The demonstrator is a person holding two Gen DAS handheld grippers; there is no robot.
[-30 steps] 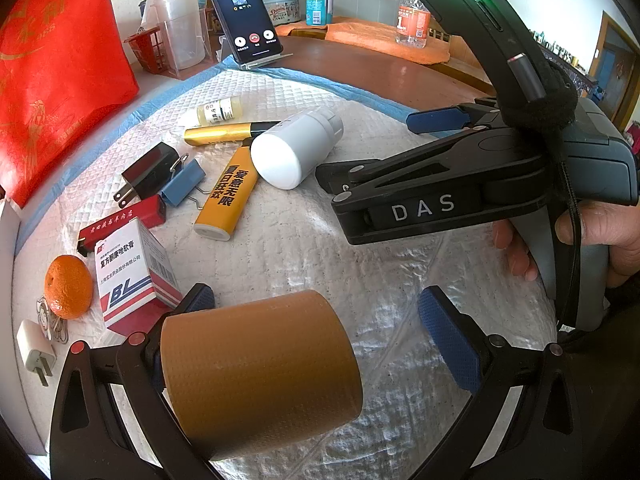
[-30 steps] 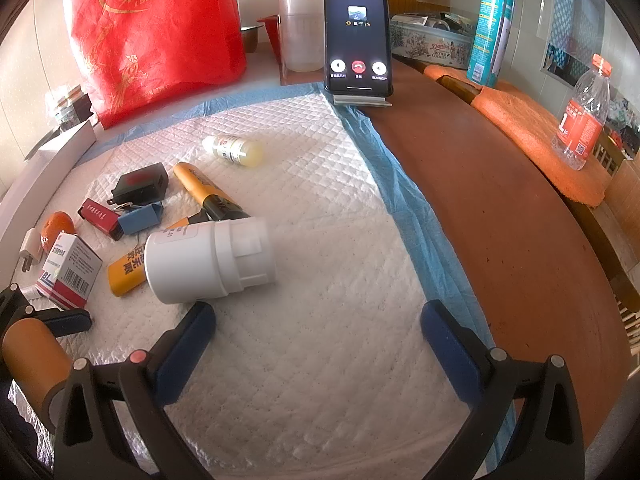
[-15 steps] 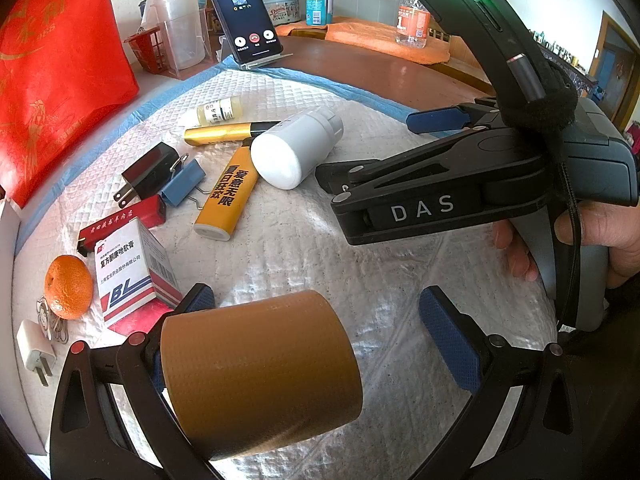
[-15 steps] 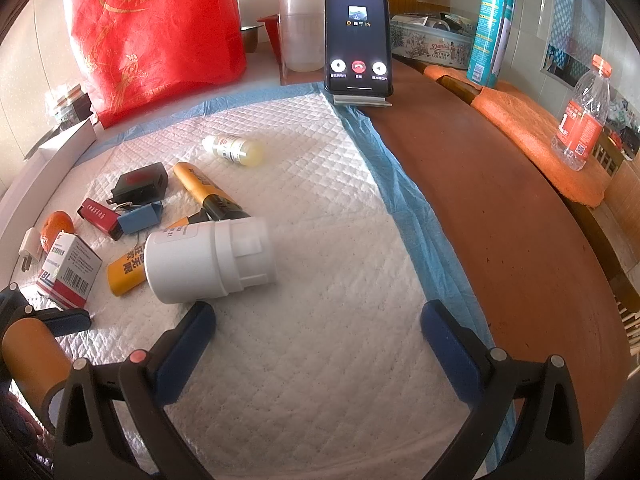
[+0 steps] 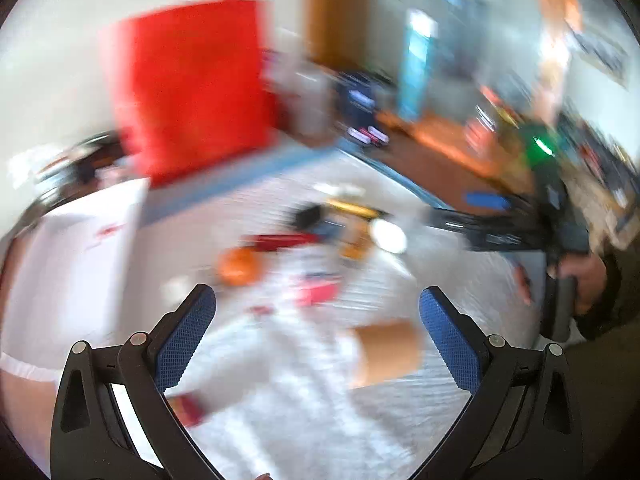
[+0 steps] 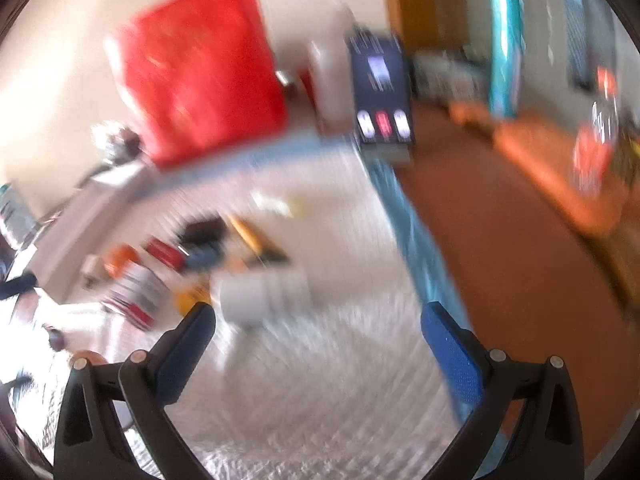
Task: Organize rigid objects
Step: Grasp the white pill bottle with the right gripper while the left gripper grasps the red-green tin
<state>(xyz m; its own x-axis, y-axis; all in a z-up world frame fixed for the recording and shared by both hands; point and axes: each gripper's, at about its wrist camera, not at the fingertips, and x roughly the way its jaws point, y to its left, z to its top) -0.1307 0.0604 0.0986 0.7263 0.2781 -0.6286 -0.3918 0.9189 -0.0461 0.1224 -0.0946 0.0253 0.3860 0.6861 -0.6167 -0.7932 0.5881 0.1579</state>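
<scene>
Motion blurs both views. My left gripper is open, its blue pads wide apart with nothing between them. The brown tape roll lies on the white quilted pad, just inside the right finger and apart from it. My right gripper is open too and holds nothing; in the left wrist view the right gripper hovers at the right, held by a hand. A white bottle lies just beyond its left finger. An orange and a red-and-white medicine box lie among small items.
A red bag stands at the back. At the left sits a white box. A phone on a stand, a blue can and a water bottle stand on the brown table right of the pad.
The tape roll has left my left gripper and now lies on the pad. Both grippers have pulled back and swung fast, so the scene looks farther off and blurred.
</scene>
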